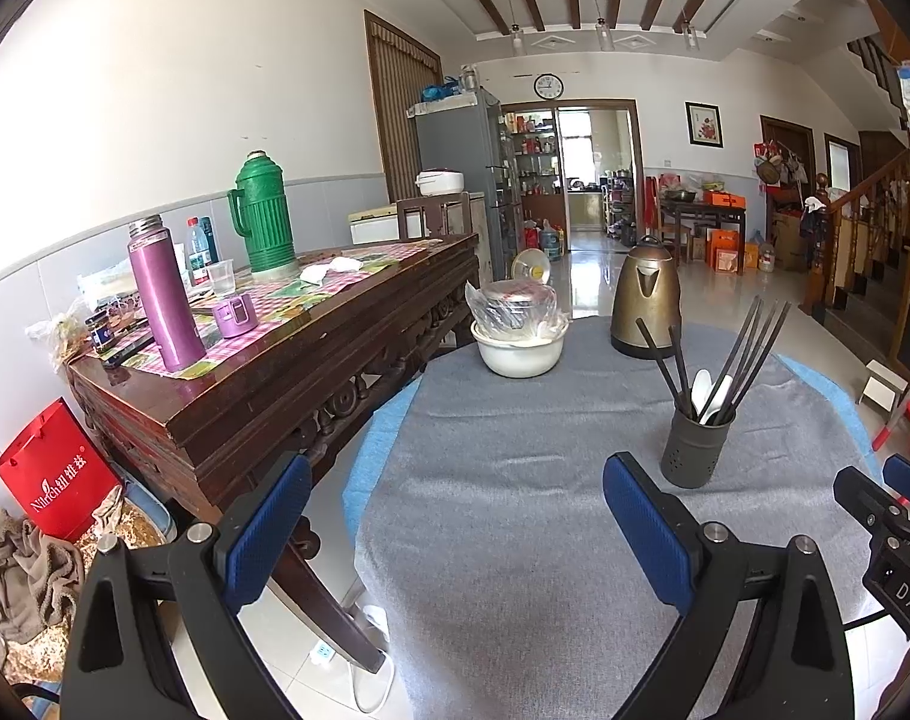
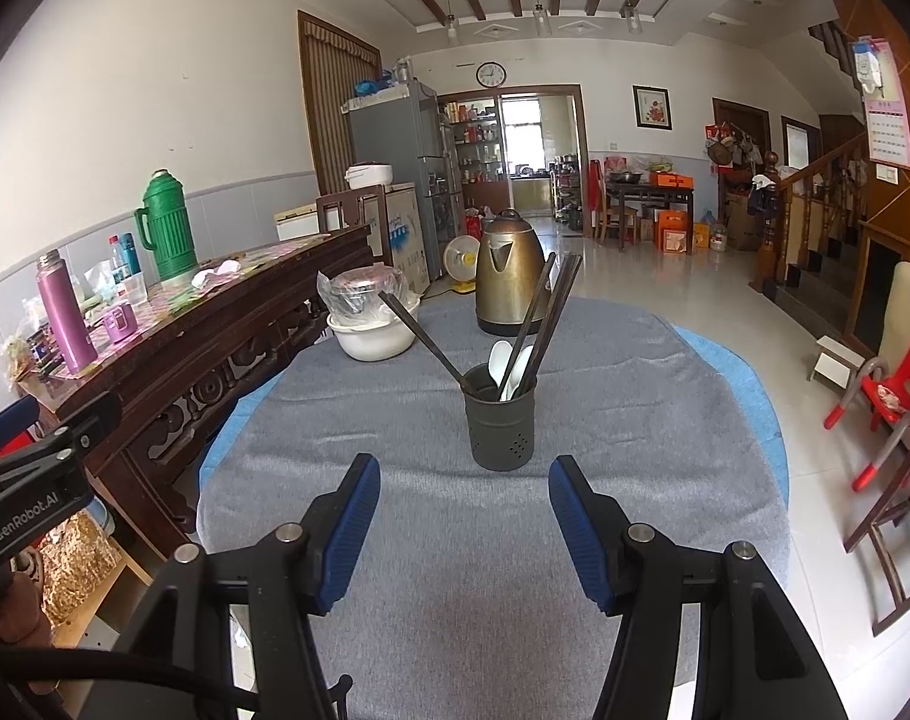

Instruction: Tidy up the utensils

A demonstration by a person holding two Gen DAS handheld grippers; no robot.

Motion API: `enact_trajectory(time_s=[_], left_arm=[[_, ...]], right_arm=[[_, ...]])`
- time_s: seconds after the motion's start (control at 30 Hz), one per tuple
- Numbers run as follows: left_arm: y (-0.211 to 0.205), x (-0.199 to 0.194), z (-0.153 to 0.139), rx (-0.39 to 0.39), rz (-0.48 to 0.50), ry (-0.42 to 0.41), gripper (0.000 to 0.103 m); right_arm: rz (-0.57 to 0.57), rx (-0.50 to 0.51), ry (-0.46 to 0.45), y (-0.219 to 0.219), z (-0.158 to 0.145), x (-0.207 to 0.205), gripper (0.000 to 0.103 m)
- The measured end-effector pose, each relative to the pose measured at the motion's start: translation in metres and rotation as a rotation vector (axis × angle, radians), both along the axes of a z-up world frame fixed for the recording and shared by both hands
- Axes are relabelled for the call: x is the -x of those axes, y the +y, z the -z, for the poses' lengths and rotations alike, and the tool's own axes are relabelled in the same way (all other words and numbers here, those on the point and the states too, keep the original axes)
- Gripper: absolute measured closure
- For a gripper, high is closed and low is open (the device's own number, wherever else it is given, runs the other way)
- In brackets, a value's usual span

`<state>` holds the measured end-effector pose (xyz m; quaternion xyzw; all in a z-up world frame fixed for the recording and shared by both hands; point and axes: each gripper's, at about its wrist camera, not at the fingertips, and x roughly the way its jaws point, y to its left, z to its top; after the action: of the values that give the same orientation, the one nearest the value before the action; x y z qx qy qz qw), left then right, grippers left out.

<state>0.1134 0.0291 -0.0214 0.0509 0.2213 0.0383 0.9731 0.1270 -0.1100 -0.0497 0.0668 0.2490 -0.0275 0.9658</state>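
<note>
Both of my views are bright with daylight that comes from the far window (image 2: 524, 126) behind the doorway. The glossy floor (image 1: 599, 276) gives strong glare. Straight lines bend at the edges, and the corners are black. Everything stays sharp; shadows on the bench (image 2: 455, 540) are soft.

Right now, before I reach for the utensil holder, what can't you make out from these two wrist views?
- Dark grey perforated metal utensil holder: its inside is hidden by its own wall in both views.
- Black chopsticks: they overlap, so I cannot count them.
- White plastic spoons: their handles are sunk in the holder.
- White bowl: its contents are blurred by crinkled plastic wrap.
- Right gripper: cut off by the left wrist view's edge.
</note>
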Motion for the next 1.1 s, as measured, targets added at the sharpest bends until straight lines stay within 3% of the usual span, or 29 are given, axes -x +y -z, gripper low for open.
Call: enact_trajectory(time_s=[1.1], left_arm=[[-0.0009, 0.0033, 0.0007, -0.002, 0.005, -0.001, 0.005]], right_arm=[[0.028, 0.013, -0.002, 0.0000, -0.0005, 0.0053, 0.041]])
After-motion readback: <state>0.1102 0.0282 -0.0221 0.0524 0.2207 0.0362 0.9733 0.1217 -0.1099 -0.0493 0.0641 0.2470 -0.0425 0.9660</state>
